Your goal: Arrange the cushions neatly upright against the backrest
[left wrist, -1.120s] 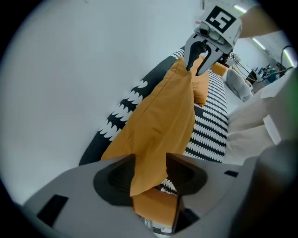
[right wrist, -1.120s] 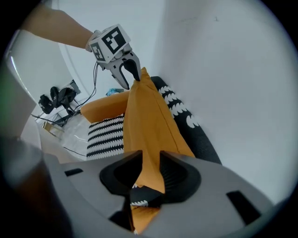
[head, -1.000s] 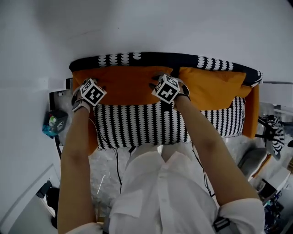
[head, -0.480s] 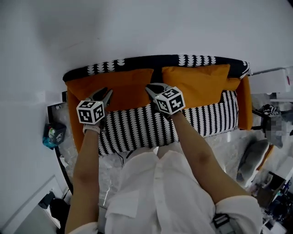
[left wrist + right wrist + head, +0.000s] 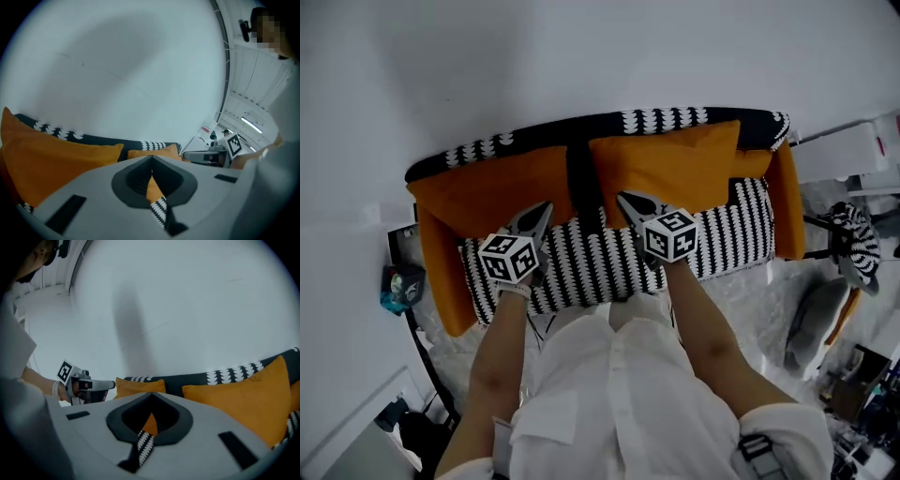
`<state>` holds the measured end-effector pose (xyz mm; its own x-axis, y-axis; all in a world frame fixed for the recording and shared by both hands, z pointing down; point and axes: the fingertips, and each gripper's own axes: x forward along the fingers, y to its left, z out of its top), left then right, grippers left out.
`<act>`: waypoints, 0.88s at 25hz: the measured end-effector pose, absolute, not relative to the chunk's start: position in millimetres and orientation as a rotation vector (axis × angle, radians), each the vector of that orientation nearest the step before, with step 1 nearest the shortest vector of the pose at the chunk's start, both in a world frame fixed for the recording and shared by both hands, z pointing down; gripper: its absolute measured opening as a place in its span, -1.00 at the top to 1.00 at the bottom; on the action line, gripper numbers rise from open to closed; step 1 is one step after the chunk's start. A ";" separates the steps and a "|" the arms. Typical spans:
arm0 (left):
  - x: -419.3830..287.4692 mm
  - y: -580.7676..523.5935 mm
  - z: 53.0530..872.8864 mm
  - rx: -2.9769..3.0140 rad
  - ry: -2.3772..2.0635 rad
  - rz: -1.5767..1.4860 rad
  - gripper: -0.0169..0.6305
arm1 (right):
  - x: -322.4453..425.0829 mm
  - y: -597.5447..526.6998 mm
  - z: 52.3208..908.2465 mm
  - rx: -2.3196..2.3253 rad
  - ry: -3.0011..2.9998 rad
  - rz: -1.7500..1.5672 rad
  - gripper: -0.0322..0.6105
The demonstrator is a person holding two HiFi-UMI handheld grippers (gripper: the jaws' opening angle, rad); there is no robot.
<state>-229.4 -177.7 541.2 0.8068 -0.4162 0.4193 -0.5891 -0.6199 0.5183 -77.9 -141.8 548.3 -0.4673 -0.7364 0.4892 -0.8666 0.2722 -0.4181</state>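
Head view: one sofa (image 5: 609,262) with a black-and-white patterned seat and backrest (image 5: 675,120) stands against a pale wall (image 5: 581,56). Two orange cushions stand upright against the backrest, the left cushion (image 5: 487,192) and the right cushion (image 5: 666,164), with a dark strip of backrest between them. The two claws hang over the seat in front of the cushions: the left gripper (image 5: 539,216) before the left cushion, the right gripper (image 5: 633,202) before the right one. Their jaw state is hard to read from here.

Left gripper view: this settles it. The jaws have just been closing and now meet tip to tip, with nothing between them. The left cushion (image 5: 47,159) is large at the left and the right cushion (image 5: 154,152) small beyond. The right gripper (image 5: 206,155) shows from the side.

Right gripper view: the jaws have likewise just been closing, are pressed together and are empty. The right cushion (image 5: 243,394) is near and the left cushion (image 5: 140,386) is far. The left gripper (image 5: 105,384) shows at the left.

Count: cushions, two; claws, two; sofa, one.
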 end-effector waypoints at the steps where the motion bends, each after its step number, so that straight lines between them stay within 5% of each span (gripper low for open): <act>1: -215.7 -175.4 544.4 2.324 -0.732 0.348 0.90 | -61.9 -138.9 551.5 1.495 -2.333 0.967 0.88; 13: -34.3 -164.2 607.6 2.436 -0.529 0.771 0.83 | 144.4 -114.5 611.3 1.092 -2.128 0.697 0.60; 22: 46.2 -210.5 660.1 2.590 -0.302 1.387 0.26 | 261.0 -161.0 643.7 0.756 -1.877 0.402 0.26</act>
